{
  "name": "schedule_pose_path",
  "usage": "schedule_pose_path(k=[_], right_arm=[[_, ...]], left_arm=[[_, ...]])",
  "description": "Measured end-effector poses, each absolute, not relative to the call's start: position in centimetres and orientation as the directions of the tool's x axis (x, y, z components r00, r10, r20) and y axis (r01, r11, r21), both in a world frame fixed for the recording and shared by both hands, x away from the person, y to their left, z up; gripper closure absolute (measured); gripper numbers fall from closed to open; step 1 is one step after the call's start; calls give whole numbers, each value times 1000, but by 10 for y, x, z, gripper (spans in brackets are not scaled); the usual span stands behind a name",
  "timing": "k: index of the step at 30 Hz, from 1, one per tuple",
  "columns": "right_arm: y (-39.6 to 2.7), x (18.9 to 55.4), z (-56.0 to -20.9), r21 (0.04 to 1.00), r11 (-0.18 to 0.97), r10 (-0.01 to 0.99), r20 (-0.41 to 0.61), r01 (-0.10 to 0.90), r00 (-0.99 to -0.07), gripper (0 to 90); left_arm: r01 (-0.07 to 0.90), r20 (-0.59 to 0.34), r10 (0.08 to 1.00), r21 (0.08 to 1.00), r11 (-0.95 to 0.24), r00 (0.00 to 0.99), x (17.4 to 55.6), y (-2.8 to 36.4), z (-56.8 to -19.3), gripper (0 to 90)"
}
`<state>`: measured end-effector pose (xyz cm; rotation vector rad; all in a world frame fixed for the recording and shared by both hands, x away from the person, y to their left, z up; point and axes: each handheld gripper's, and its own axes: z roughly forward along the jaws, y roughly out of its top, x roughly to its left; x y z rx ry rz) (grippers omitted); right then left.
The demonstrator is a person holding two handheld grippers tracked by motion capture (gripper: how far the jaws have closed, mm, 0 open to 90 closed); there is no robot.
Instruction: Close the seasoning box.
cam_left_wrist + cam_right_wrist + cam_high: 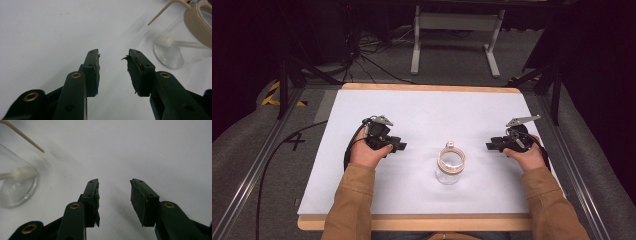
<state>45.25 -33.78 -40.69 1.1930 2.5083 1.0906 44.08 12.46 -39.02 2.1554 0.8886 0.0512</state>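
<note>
Glass jar (450, 166) between left gripper (401, 146) and right gripper (488, 146), both jaws apart, contents blurred, rim cut off.

Layout, high view
Glass jar (450, 167) lower centre on table (422, 107); left gripper (399, 146) to its left, right gripper (488, 146) to its right, both apart from it.

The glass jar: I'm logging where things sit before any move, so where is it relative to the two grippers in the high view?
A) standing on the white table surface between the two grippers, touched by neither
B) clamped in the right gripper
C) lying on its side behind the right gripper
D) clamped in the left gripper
A: the glass jar stands upright on the white table surface, with the left gripper and right gripper open on either side of it.
</note>
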Motion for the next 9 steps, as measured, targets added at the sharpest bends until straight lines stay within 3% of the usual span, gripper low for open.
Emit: schedule_pose_path(k=[9], right_arm=[[-339, 457, -425, 626, 440, 747, 142, 644, -649, 583]], left_arm=[[591, -219, 628, 652, -475, 747, 445, 125, -399, 603]])
